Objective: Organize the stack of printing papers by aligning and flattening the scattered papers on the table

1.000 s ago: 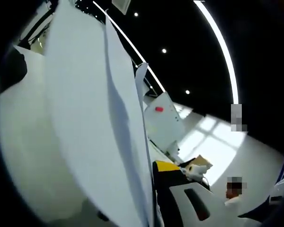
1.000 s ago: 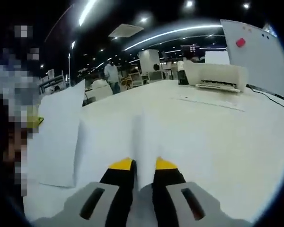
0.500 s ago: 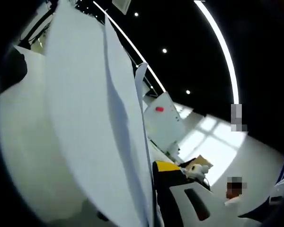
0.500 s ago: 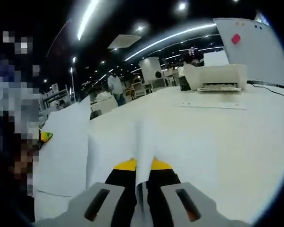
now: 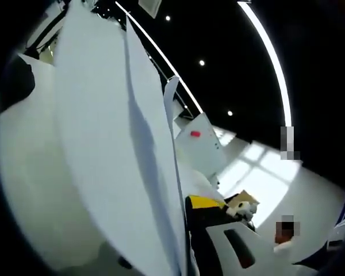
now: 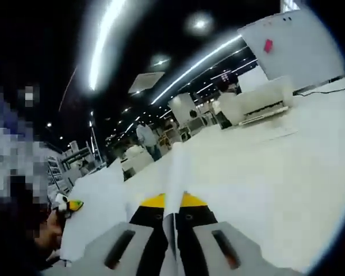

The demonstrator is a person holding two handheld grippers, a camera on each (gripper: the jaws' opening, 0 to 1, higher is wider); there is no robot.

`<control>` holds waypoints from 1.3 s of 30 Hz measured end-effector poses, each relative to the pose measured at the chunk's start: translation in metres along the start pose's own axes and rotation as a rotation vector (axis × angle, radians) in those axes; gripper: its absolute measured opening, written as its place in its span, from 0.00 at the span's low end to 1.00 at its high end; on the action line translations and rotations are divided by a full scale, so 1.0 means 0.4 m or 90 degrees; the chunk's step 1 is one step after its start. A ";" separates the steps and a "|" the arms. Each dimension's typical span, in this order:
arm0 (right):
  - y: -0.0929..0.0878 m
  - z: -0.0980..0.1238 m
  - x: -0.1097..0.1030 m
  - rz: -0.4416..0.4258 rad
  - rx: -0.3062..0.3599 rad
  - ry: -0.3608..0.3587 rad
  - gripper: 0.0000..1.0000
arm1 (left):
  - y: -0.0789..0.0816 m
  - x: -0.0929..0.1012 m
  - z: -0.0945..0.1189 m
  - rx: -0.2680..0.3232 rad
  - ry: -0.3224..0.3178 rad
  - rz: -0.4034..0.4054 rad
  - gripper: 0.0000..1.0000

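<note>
Right now my right claw [image 6: 171, 211] is pinched tight on the papers [image 6: 175, 172], lifting them above the white desk [image 6: 287, 167]. My left claw [image 5: 187, 230] clamps their other edge [image 5: 115, 149]; a printer [image 6: 256, 103] sits far right.

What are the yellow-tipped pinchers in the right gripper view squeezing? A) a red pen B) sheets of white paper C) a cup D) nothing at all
B: in the right gripper view the right gripper has its two yellow-tipped jaws closed together on the edge of the white paper, which stands up between them.
</note>
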State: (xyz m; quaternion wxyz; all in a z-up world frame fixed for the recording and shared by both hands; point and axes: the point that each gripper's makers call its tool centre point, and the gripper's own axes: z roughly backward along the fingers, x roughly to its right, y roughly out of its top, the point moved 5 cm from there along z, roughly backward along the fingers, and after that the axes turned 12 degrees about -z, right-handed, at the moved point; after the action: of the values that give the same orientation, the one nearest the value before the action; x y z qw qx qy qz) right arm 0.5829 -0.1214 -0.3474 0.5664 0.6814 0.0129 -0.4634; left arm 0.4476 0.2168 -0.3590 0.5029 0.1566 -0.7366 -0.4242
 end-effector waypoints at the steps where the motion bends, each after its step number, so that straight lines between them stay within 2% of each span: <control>1: 0.003 -0.001 -0.004 -0.012 0.001 0.010 0.00 | 0.001 -0.002 0.000 0.001 0.002 0.001 0.06; 17: 0.038 0.012 -0.080 -0.043 0.045 0.067 0.00 | 0.004 -0.007 0.004 0.011 0.011 0.008 0.06; 28: 0.094 0.036 -0.175 -0.113 0.096 0.163 0.00 | 0.002 -0.006 0.005 0.011 0.010 0.008 0.06; 35: 0.116 0.047 -0.250 -0.121 0.115 0.211 0.00 | 0.000 -0.002 0.005 0.012 0.011 0.007 0.06; 39: 0.125 0.047 -0.269 -0.118 0.118 0.224 0.00 | -0.001 0.000 0.005 0.012 0.010 0.008 0.06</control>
State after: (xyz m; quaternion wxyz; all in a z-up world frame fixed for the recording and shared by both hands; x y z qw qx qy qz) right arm 0.5372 -0.0994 -0.2385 0.4453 0.7969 0.1313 -0.3865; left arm 0.4458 0.2174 -0.3595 0.5100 0.1604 -0.7374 -0.4128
